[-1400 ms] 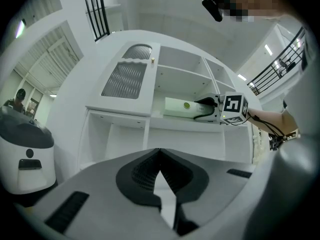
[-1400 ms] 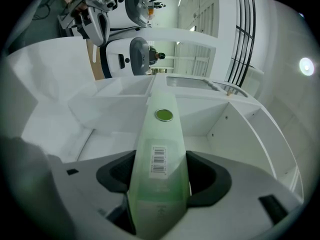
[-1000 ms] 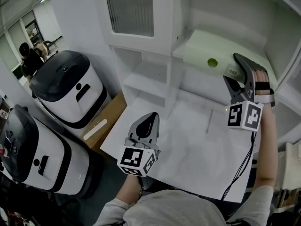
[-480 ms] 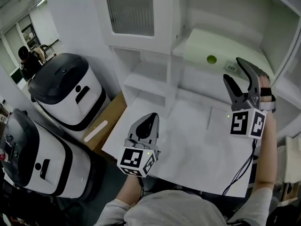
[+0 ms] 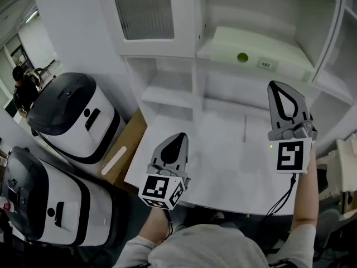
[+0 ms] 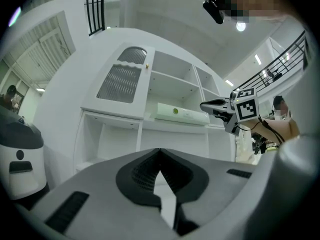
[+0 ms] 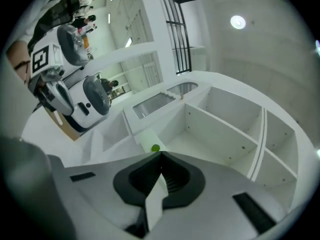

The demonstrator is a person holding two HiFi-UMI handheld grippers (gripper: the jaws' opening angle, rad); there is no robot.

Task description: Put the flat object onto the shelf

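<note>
The flat object (image 5: 254,48) is a pale green slab with a green dot. It lies on a white shelf (image 5: 207,50) of the cabinet, also seen in the left gripper view as the slab (image 6: 180,115) and in the right gripper view as the slab (image 7: 146,139). My right gripper (image 5: 283,86) hovers over the table in front of and below that shelf, apart from the slab. Its jaws have just been closing and now stand shut with nothing between them (image 7: 161,155). My left gripper (image 5: 178,138) floats over the table's near left edge, shut and empty (image 6: 160,151).
A white table (image 5: 223,172) stands against the white shelf unit, which has a ribbed-glass door (image 5: 146,10) at upper left. Two black-and-white machines (image 5: 72,110) (image 5: 33,194) and a cardboard box (image 5: 127,144) stand left of the table. A person (image 5: 22,88) is far off at the left.
My right gripper has drawn back from the shelf towards me, rolled its marker cube face-on, and gone from wide open to shut. The left gripper has hardly moved.
</note>
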